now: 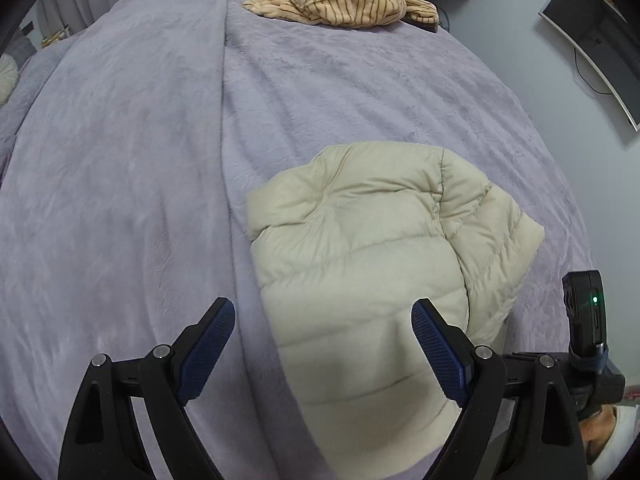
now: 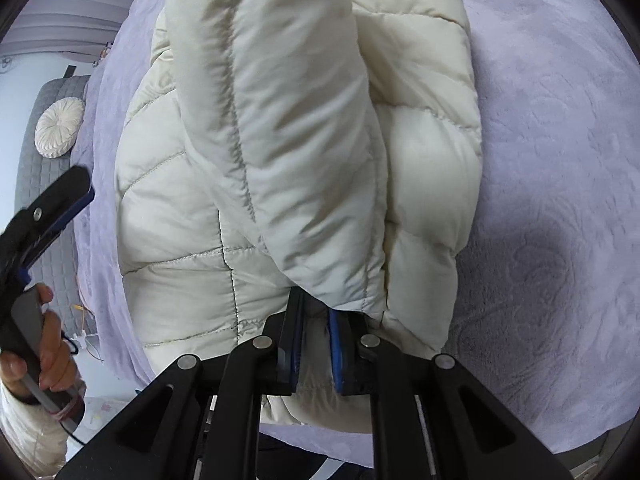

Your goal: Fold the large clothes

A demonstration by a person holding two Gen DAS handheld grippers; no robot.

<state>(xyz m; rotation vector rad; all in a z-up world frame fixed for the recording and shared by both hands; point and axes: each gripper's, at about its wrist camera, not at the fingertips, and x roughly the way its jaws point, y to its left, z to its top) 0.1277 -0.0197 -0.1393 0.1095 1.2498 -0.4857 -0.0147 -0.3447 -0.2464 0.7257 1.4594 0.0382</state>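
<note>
The right tongs (image 2: 314,312) pinch a fold of the puffy cream quilted jacket (image 2: 288,152), lying on the lilac fleece-covered bed (image 1: 120,152); the left tongs (image 1: 322,320) hang spread wide, empty. Light, springy and slick, it probably needs gripping at seams or hem.

Left wrist view: mounted behind the left gripper (image 1: 323,322), angled steeply down from above over the lilac blanket (image 1: 120,160), well clear of the cream puffer jacket (image 1: 360,240). Right wrist view: mounted behind the right gripper (image 2: 314,312), tilted down, pressed close against the same jacket. Shared by both: jacket, blanket, and each other's gripper at the frame edge.
</note>
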